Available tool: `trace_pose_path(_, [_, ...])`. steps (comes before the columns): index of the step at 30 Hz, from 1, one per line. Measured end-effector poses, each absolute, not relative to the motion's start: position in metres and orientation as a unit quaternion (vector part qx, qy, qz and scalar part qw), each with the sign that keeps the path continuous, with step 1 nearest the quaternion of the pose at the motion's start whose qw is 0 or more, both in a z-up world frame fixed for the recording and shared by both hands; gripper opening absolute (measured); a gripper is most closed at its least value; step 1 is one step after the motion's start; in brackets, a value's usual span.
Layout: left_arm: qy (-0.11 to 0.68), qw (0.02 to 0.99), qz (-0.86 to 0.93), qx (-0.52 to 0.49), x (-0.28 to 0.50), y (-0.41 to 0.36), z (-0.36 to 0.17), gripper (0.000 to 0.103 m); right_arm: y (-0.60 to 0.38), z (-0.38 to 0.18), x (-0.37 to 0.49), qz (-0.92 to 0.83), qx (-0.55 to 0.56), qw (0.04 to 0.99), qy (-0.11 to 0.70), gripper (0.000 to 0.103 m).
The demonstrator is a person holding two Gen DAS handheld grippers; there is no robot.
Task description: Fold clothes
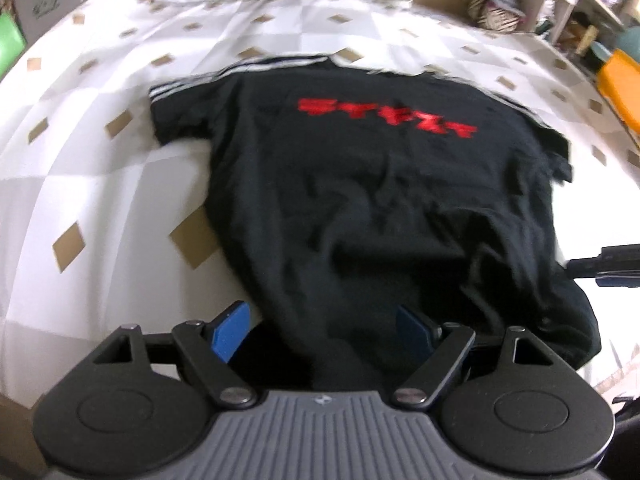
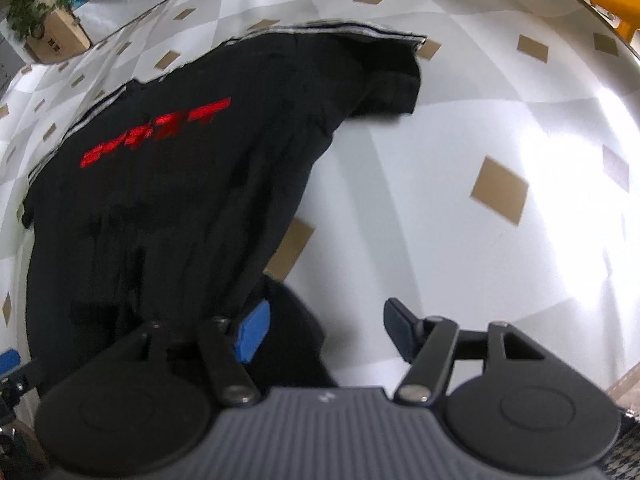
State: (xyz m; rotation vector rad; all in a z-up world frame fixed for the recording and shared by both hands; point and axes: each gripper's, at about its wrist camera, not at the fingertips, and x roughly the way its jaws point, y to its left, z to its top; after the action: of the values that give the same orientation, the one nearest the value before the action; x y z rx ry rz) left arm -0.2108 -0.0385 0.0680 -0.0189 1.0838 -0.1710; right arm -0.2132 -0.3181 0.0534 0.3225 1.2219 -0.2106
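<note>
A black T-shirt (image 1: 360, 184) with red lettering and white-striped shoulders lies flat on the checked cloth, its collar end far from me. My left gripper (image 1: 322, 320) hovers over the near hem, jaws wide apart, with black fabric lying between the blue pads (image 1: 230, 332) but not pinched. In the right wrist view the same T-shirt (image 2: 180, 184) fills the left half. My right gripper (image 2: 328, 310) stands open at the shirt's near right corner, its left pad (image 2: 252, 332) against the fabric edge and a dark fold below. Both views are motion-blurred.
The white and grey cloth with tan diamonds (image 1: 100, 200) covers the whole surface; bare cloth (image 2: 480, 160) lies right of the shirt. The other gripper shows at the frame edge (image 1: 608, 264). Boxes, a plant (image 2: 36, 4), shelves and an orange object (image 1: 620, 80) stand beyond the far edge.
</note>
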Motion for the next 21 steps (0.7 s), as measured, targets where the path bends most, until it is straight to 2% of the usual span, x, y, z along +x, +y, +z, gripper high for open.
trace_pose_path(5, [0.517, 0.85, -0.104, 0.011, -0.219, -0.054, 0.063, 0.08, -0.295, 0.044, -0.217, -0.096, 0.107, 0.807, 0.572, 0.051])
trace_pose_path(8, [0.522, 0.846, -0.11, 0.026, -0.219, -0.061, 0.059, 0.08, -0.28, 0.044, -0.218, -0.09, 0.082, 0.816, 0.564, 0.041])
trace_pose_path(9, [0.522, 0.846, -0.109, 0.025, -0.219, -0.06, 0.059, 0.08, -0.277, 0.044, -0.219, -0.086, 0.08, 0.817, 0.564, 0.033])
trace_pose_path(12, [0.528, 0.842, -0.107, 0.016, -0.217, -0.059, 0.054, 0.08, -0.267, 0.041, -0.224, -0.094, 0.06, 0.825, 0.555, 0.024])
trace_pose_path(13, [0.531, 0.841, -0.105, 0.015, -0.217, -0.059, 0.053, 0.08, -0.265, 0.041, -0.225, -0.091, 0.062, 0.826, 0.552, 0.015])
trace_pose_path(15, [0.534, 0.839, -0.104, 0.017, -0.217, -0.06, 0.049, 0.081, -0.262, 0.04, -0.226, -0.086, 0.067, 0.829, 0.548, 0.005])
trace_pose_path(21, [0.549, 0.83, -0.092, 0.022, -0.217, -0.056, 0.039, 0.081, -0.273, 0.051, -0.243, -0.118, 0.138, 0.842, 0.507, 0.003])
